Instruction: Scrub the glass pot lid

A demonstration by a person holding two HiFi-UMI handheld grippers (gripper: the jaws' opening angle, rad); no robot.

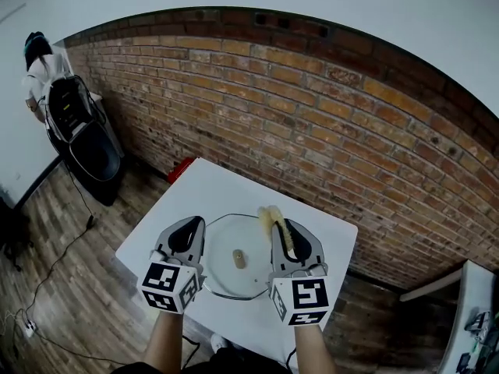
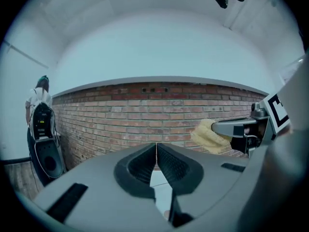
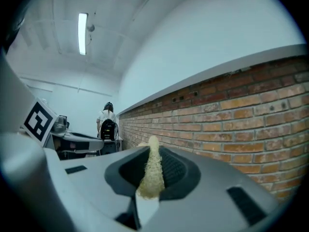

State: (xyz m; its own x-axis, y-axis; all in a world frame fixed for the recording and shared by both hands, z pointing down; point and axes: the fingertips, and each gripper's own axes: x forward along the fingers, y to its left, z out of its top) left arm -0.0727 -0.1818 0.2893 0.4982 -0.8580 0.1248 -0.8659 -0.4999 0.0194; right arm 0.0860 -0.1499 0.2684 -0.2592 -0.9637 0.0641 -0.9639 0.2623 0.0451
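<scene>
Left tool (image 2: 156,151) is closed, empty, so the glass lid (image 1: 226,240) lies unheld; the right tool (image 3: 152,166) (clamping a yellow sponge (image 1: 270,218)) could skate it across the counter (image 1: 207,185)

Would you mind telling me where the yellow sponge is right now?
In the head view the sponge sits right of centre, clamped in the right gripper, by the far right edge of the glass lid on the white table.

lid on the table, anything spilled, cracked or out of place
Nothing stands out. The lid lies flat on the table, with no spill or crack that shows. The right gripper holds a sponge in its jaws; the left gripper is shut and empty.
</scene>
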